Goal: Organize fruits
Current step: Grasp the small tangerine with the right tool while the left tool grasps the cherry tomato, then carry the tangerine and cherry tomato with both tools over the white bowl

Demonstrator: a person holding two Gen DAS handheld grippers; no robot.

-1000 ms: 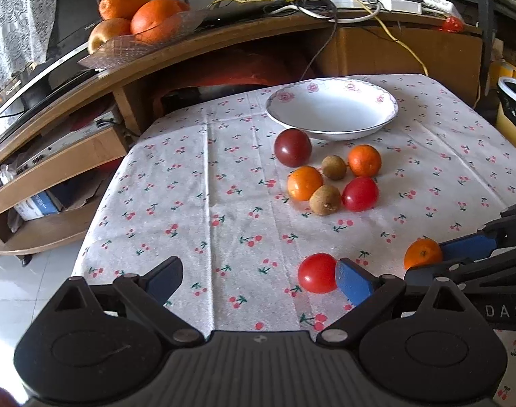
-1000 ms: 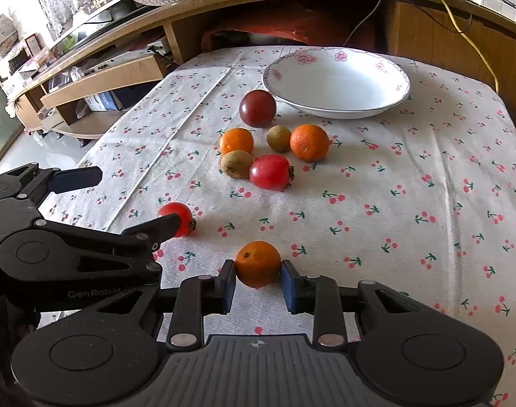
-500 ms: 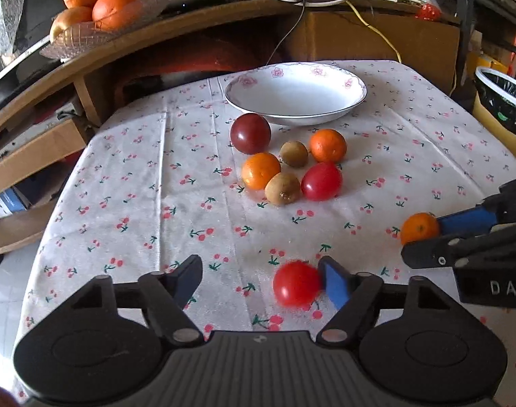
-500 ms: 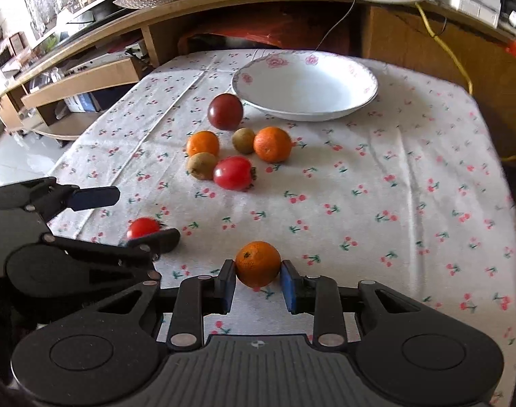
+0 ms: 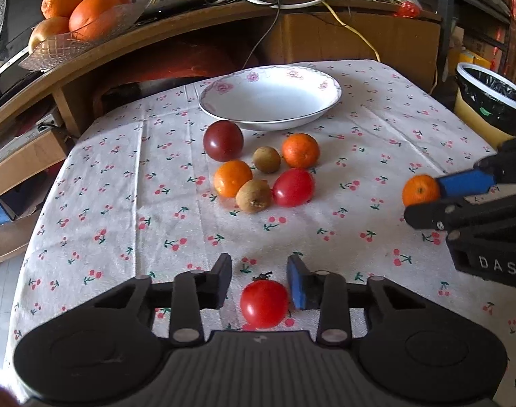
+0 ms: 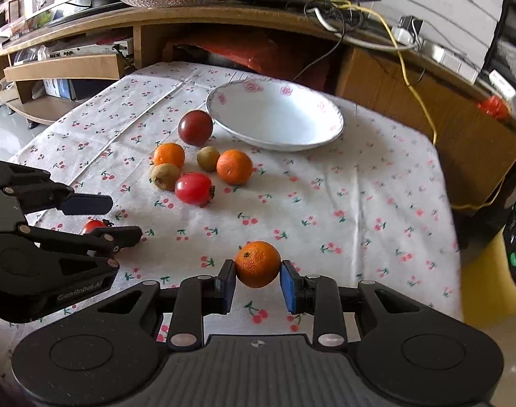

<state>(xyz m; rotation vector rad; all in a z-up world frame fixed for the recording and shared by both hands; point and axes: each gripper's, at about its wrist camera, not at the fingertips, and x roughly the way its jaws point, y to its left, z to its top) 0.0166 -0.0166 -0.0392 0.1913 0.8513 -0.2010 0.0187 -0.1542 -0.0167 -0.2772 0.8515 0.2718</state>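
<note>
The right tongs [image 6: 257, 279] grip a mandarin [image 6: 257, 264] above the table [image 6: 376, 203]. The left tongs [image 5: 259, 279] stand wide around a red tomato [image 5: 263, 303], not touching it. Centre the pads on the tomato, close gently, then carry both fruits to the white bowl [image 5: 271, 96]. Legible markings: "DAS", "GenRobot.AI".

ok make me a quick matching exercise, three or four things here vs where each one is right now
Things:
1. small orange
2. red tomato
3. white bowl
4. glass dish of oranges

Places:
A. on the wooden shelf behind the table
B. between the open left tool's fingers, not clamped
C. clamped in the right tool
D. far end of the tablecloth, empty

Pairs: 1-C, 2-B, 3-D, 4-A
</note>
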